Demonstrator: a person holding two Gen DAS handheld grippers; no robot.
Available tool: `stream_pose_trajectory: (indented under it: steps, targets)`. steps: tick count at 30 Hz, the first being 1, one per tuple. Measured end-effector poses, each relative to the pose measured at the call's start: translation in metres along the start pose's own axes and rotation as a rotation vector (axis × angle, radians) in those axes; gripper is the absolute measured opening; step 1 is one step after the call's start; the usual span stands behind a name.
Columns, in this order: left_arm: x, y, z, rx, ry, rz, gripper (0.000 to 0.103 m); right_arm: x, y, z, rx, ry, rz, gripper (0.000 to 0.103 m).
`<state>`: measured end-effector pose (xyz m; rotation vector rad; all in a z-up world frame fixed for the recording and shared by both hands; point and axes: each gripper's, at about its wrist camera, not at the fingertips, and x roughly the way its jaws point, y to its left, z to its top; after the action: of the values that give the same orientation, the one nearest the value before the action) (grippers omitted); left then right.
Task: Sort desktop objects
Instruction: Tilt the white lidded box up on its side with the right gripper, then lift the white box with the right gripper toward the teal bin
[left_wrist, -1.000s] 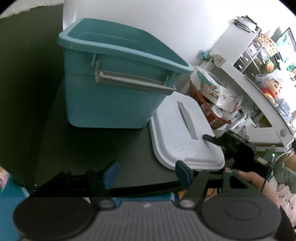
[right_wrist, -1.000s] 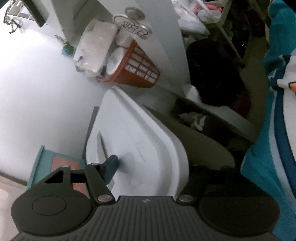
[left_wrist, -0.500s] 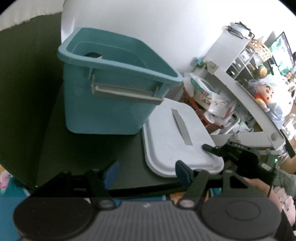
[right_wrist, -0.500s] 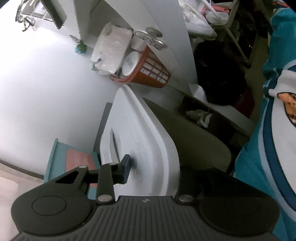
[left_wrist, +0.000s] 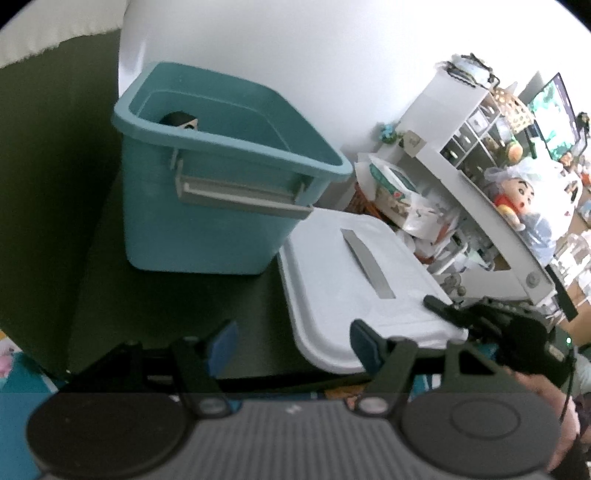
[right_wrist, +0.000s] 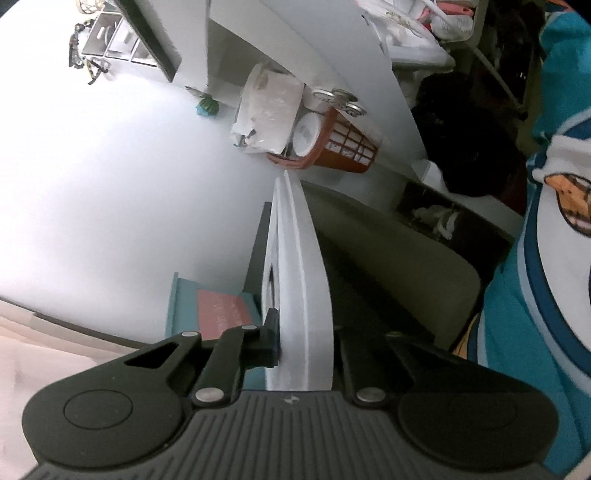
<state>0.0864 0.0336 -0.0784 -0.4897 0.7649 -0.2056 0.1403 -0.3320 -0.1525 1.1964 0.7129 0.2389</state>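
Right hand-held gripper (right_wrist: 303, 347) now clamping lid (right_wrist: 299, 280)

White lid (left_wrist: 354, 266) beside open teal bin (left_wrist: 207, 206), near edge clamped.

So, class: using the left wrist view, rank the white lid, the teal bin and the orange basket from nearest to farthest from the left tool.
1. White lid: lying flat just ahead of the left tool, to the right.
2. Teal bin: standing further back, to the left.
3. Orange basket: farthest, behind the lid, against the shelves.
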Motion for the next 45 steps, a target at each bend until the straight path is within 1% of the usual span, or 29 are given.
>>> stream_pose_trajectory:
  steps: [4, 8, 12, 16, 19, 24, 33, 37, 42, 45]
  targets:
    - [0.000, -0.001, -0.003, -0.004, 0.008, -0.010, 0.071, -0.007, 0.003, -0.002, 0.034, -0.008, 0.047, 0.011]
    - [-0.003, -0.004, -0.006, 0.000, 0.009, -0.014, 0.071, -0.013, 0.012, -0.005, 0.036, -0.017, 0.098, 0.011]
    - [-0.005, -0.010, -0.005, 0.004, 0.004, -0.021, 0.071, -0.018, 0.008, -0.012, 0.088, -0.007, 0.114, 0.011]
    - [-0.005, -0.022, -0.005, 0.034, 0.004, -0.036, 0.071, -0.022, 0.001, -0.014, 0.155, -0.006, 0.136, 0.011]
    - [-0.004, -0.031, -0.008, 0.057, 0.011, -0.047, 0.071, -0.024, 0.001, -0.013, 0.166, -0.012, 0.153, 0.011]
    - [-0.005, -0.038, -0.009, 0.066, 0.012, -0.062, 0.071, -0.032, 0.000, -0.015, 0.190, -0.021, 0.199, 0.011]
    - [-0.018, -0.046, -0.001, 0.078, -0.026, -0.094, 0.072, -0.047, 0.002, -0.016, 0.192, -0.024, 0.273, 0.011]
    - [-0.029, -0.052, 0.003, 0.079, -0.047, -0.125, 0.072, -0.052, 0.004, -0.017, 0.190, -0.022, 0.309, 0.011]
    - [-0.041, -0.062, 0.005, 0.089, -0.079, -0.164, 0.072, -0.060, 0.012, -0.018, 0.163, -0.032, 0.395, 0.012]
    - [-0.046, -0.066, 0.007, 0.096, -0.089, -0.182, 0.072, -0.067, 0.016, -0.020, 0.142, -0.040, 0.424, 0.012]
